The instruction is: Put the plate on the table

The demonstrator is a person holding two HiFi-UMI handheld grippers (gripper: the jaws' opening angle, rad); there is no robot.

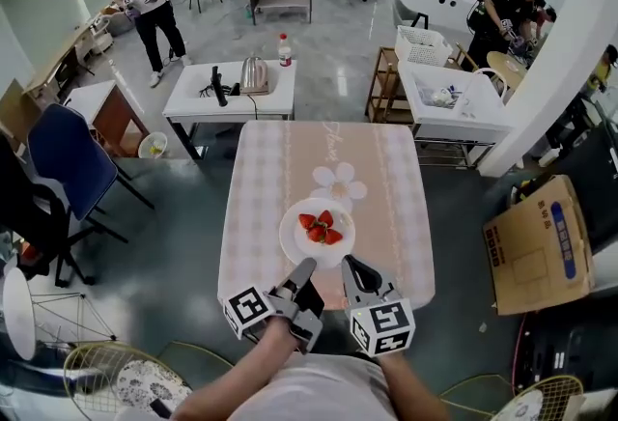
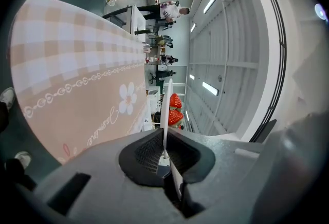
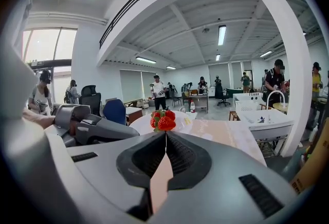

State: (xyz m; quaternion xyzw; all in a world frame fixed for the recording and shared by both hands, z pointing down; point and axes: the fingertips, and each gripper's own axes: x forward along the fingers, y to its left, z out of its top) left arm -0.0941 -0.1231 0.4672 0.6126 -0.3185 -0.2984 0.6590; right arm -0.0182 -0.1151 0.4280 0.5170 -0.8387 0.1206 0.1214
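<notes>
A white plate (image 1: 297, 243) with red strawberries (image 1: 319, 227) is over the near half of the table (image 1: 270, 168), which has a pink checked cloth. My left gripper (image 1: 305, 266) is turned on its side and shut on the plate's near rim. In the left gripper view the thin rim (image 2: 166, 107) runs between the pads, with the strawberries (image 2: 175, 110) beyond. My right gripper (image 1: 349, 263) sits at the plate's near right rim. Its jaws (image 3: 165, 135) are shut with nothing seen between them. The plate (image 3: 141, 124) and strawberries (image 3: 163, 121) lie just ahead.
Beyond the table stands a white desk (image 1: 193, 105) with a kettle (image 1: 254, 74) and a bottle. A blue chair (image 1: 68, 163) is at the left and a cardboard box (image 1: 536, 240) at the right. A white sink unit (image 1: 454, 105) is at the back right. Several people stand further off.
</notes>
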